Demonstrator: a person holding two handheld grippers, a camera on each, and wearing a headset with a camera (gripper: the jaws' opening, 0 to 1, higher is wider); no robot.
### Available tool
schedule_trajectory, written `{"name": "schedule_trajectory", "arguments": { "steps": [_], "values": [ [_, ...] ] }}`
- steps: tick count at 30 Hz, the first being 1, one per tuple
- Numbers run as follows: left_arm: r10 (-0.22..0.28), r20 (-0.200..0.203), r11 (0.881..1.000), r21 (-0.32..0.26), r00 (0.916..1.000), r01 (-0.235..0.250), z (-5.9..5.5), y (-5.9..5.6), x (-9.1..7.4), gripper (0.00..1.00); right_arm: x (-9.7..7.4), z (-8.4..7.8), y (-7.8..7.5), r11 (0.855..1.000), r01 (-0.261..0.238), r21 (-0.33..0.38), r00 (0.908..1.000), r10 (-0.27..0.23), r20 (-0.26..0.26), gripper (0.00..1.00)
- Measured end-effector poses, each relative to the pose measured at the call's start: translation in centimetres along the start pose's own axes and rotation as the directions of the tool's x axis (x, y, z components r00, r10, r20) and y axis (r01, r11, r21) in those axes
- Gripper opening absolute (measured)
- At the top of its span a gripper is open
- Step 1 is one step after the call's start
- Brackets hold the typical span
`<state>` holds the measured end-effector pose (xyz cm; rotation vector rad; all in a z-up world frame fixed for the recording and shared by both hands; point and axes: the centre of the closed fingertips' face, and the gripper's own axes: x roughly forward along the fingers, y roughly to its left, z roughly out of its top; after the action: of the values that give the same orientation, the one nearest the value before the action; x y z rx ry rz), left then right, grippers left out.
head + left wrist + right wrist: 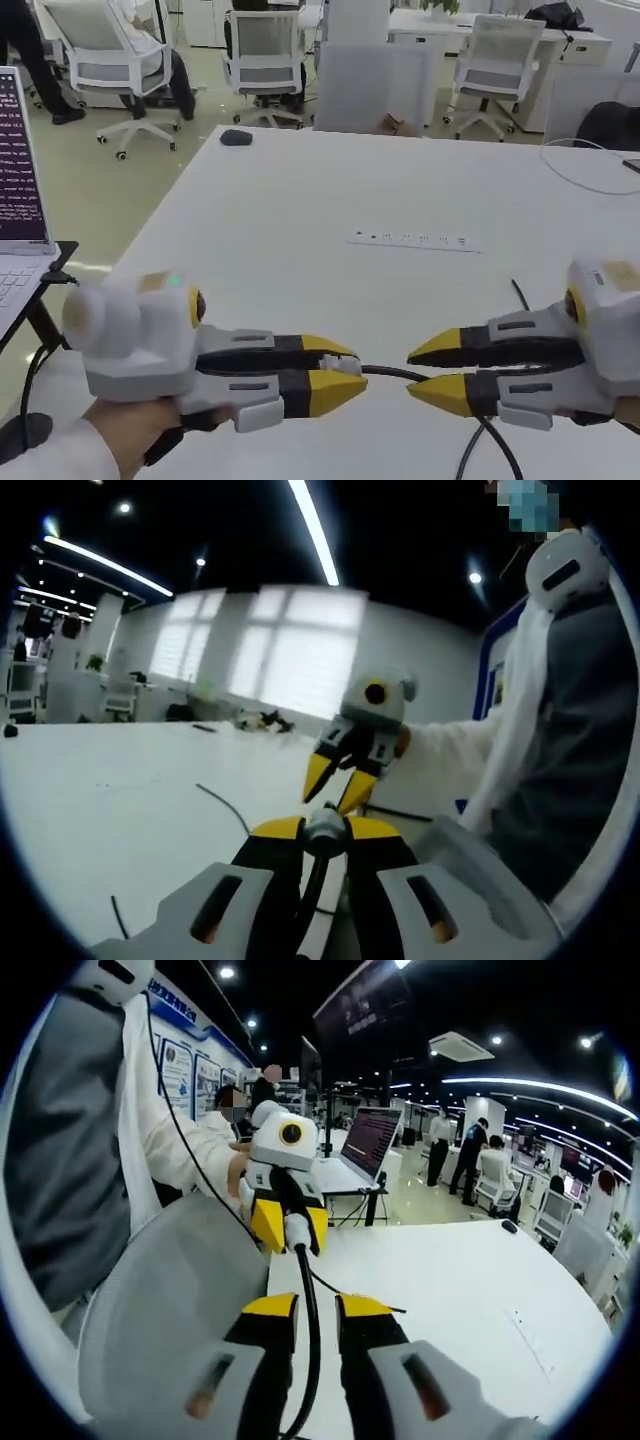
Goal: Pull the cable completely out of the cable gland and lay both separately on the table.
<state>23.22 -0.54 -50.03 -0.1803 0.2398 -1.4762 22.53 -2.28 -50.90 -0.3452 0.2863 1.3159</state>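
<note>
Gland (344,365) in left gripper (356,368), near table (400,190) edge

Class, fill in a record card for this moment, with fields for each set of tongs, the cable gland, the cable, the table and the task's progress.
Left tongs: shut on the cable gland
Right tongs: jaws apart, the cable running between them
Cable gland: pale, clamped between yellow tips
Cable: black, seated in the gland, spanning the gap between the two tongs
Table: white, with a power strip lying farther back
Progress: cable not yet pulled out; neither part laid down
</note>
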Motion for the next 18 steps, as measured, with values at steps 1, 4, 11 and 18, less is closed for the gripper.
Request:
{"name": "schedule_trajectory", "arguments": {
  "steps": [1, 4, 11, 18],
  "values": [
    [0.000, 0.000, 1.000, 0.000, 1.0000, 0.000, 0.0, 0.0, 0.1, 0.16, 0.2, 0.2, 0.2, 1.000, -0.008, -0.009, 1.0000, 0.008, -0.001, 0.14],
    [-0.003, 0.001, 1.000, 0.003, 1.0000, 0.003, 0.1, 0.0, 0.2, 0.16, 0.8, 0.1, 0.4, 0.999, -0.024, -0.030, 0.9996, 0.024, -0.016, 0.12],
    [0.005, -0.011, 1.000, 0.009, 0.9999, -0.005, -0.1, 0.1, 0.1, 0.16, 1.4, 0.4, 0.6, 0.999, -0.029, -0.043, 0.9994, 0.030, 0.017, 0.06],
    [0.017, -0.016, 1.000, 0.015, 0.9997, -0.017, -0.2, 0.3, 0.0, 0.16, 1.7, 0.3, 0.4, 0.998, -0.029, -0.056, 0.9994, 0.030, 0.014, 0.03]
  ]
}}
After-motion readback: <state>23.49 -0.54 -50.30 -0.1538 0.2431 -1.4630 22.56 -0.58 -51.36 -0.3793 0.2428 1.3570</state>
